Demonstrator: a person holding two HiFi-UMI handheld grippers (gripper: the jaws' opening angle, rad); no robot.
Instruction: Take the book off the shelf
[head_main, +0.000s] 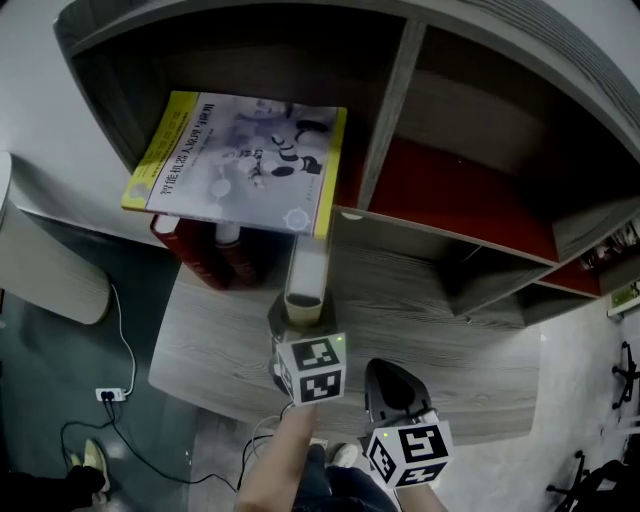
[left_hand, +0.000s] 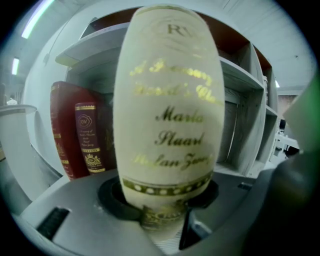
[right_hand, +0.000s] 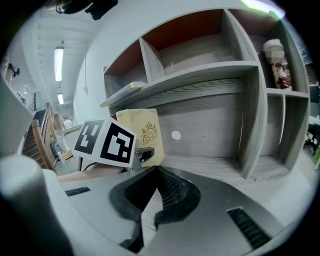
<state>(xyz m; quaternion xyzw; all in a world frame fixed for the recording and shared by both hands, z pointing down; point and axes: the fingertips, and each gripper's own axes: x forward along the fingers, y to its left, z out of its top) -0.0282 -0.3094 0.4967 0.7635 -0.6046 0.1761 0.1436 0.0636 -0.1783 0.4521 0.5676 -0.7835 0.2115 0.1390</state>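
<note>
Closest to me, the left gripper (left_hand: 165, 212) pinches the cream book (left_hand: 167, 100) near the foot of its spine. It stands upright, just right of the red books (left_hand: 80, 132). The right gripper (right_hand: 155, 172) hangs pressed together, holding nothing. I judge we're mid-withdrawal; next I must draw the book nearer, clear of the overhanging yellow book (head_main: 240, 155).

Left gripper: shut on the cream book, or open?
Shut on it. In the left gripper view both jaws of the left gripper press against the cream book, whose spine faces the camera.
</note>
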